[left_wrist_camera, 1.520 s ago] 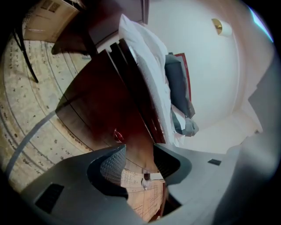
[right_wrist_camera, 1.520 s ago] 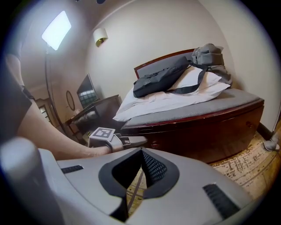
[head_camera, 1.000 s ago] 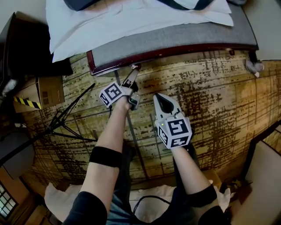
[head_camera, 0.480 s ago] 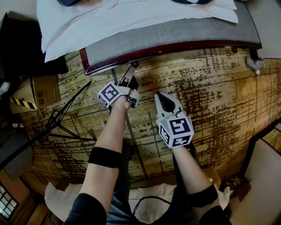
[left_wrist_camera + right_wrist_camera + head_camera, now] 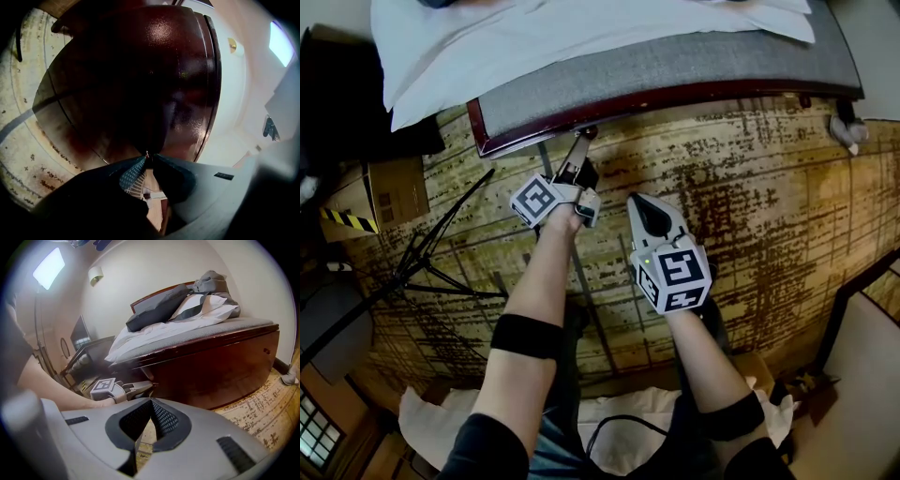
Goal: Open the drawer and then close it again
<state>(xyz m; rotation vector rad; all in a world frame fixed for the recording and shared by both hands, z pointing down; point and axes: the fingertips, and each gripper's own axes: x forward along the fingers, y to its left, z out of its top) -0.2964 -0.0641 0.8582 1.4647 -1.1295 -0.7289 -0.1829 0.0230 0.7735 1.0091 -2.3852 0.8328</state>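
The drawer front is a dark red wooden panel in the bed base; the right gripper view shows it as the bed's side. My left gripper reaches level against this panel. Its jaws have just been closing, and the tips now pinch a small knob on the wood. The same gripper shows in the right gripper view with its tips at the panel. My right gripper hangs over the carpet, apart from the bed. It is shut with nothing in it.
A bed with a white sheet and a dark pillow lies above the panel. At the left stand a cardboard box and black tripod legs. Patterned carpet spreads to the right, up to pale furniture.
The left gripper's jaws have drawn together at the bed base while the hand stayed in place. The right gripper has sunk slightly.
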